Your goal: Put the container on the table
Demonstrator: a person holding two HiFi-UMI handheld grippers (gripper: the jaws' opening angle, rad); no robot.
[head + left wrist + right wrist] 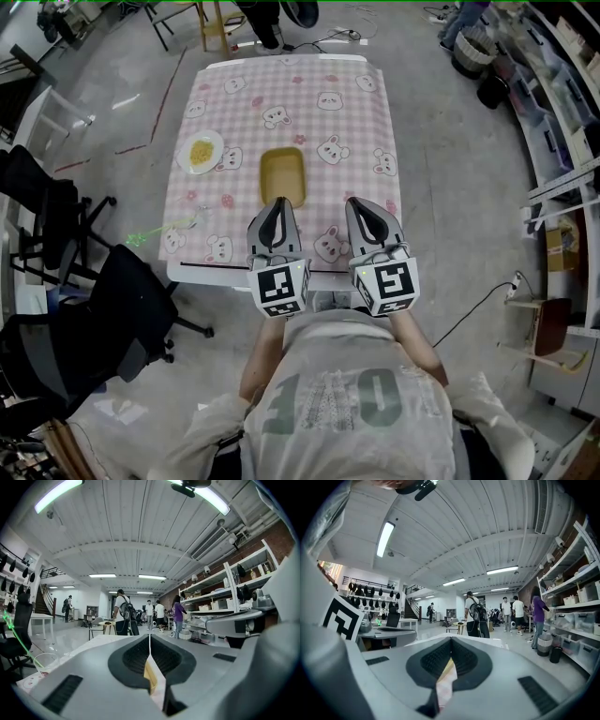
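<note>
One long worktop (pixel 356 131), draped in a pink checked cloth printed with bear faces, fills the middle of the head view, with grey floor all round it. Black office chairs (pixel 122 300) crowd its left side and shelving (pixel 562 112) lines the right wall. You stand at the near edge and hold both tools out side by side over the cloth, each pointing away from you. Your left claw (pixel 278 202) has its jaws pressed together with nothing between the pads; in the head view its tip lies at the near rim of the container (pixel 282 174), and no view shows whether the two touch. Your right claw (pixel 359 203) is likewise closed and empty, its tip over bare cloth just to the right of the container. The tan rectangular container sits on the worktop, open side up, about midway across and slightly nearer to you than the far end. A white plate (pixel 200 152) of yellow food rests to the container's left, apart from it.
</note>
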